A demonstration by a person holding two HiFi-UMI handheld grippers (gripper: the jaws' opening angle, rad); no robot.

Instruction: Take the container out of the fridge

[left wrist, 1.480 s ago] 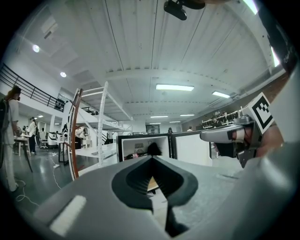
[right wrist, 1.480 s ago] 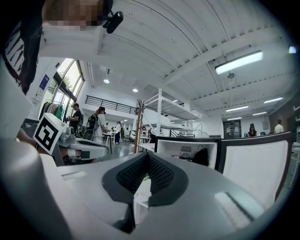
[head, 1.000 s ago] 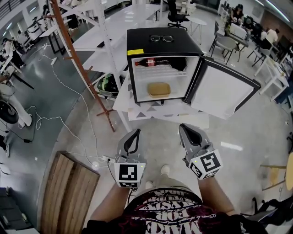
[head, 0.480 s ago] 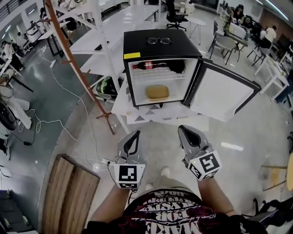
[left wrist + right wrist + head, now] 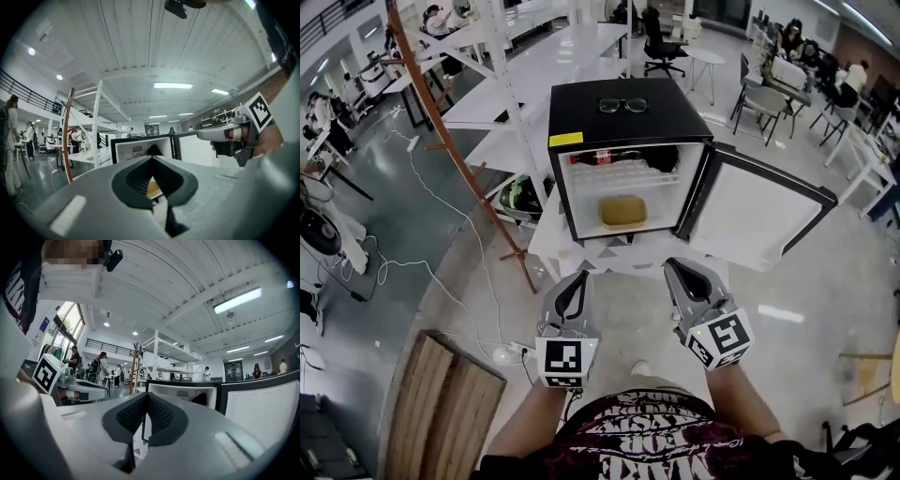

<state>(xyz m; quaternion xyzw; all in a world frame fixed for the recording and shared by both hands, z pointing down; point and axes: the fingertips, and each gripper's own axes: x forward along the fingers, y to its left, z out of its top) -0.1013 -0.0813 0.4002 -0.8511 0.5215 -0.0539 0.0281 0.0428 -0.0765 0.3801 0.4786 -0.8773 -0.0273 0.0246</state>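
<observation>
As the fridge (image 5: 581, 114) stands open, grey floor (image 5: 412, 248) gleams.

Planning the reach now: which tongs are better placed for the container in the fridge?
Probably the left tongs: their view shows the container straight past their tips, and the open door hangs near the right tongs. Both are shut.

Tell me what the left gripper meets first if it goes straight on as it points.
Most likely the tan container in the open fridge's lower compartment: the left gripper's view shows it straight beyond the shut jaws, nothing between. Depth is unclear.
</observation>
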